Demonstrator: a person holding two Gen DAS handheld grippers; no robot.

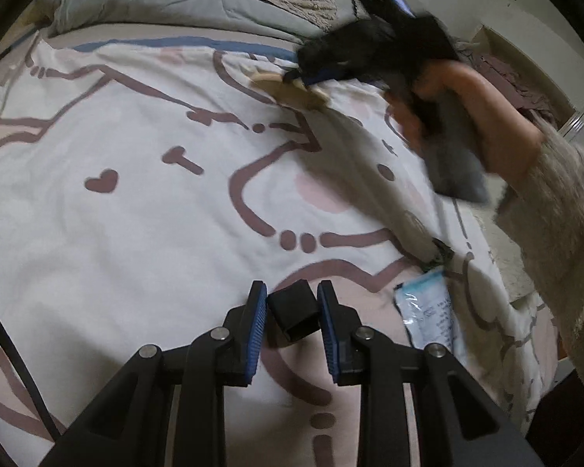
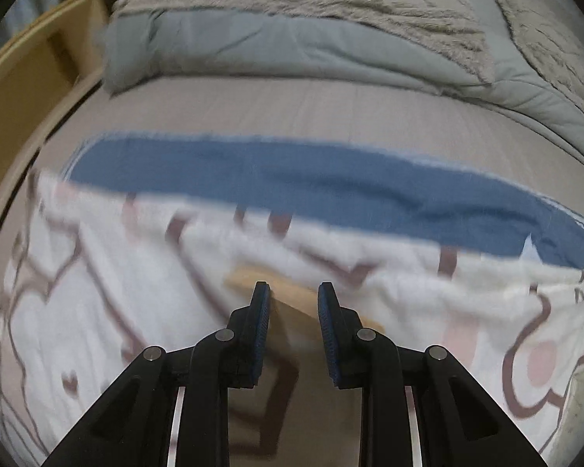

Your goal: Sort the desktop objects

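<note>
Left tool [image 1: 292, 303] clamped on black box [image 1: 294, 313]; right tool [image 2: 294, 303] apart, wooden comb [image 2: 292, 299] crosswise just ahead between fingers, above bed [image 2: 97, 292].

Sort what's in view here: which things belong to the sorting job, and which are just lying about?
Job:
- small black box, between the left tongs
- wooden piece, at the right tongs
- blue-white packet

Lying about:
- printed blanket
- grey quilt
- blue cloth
</note>
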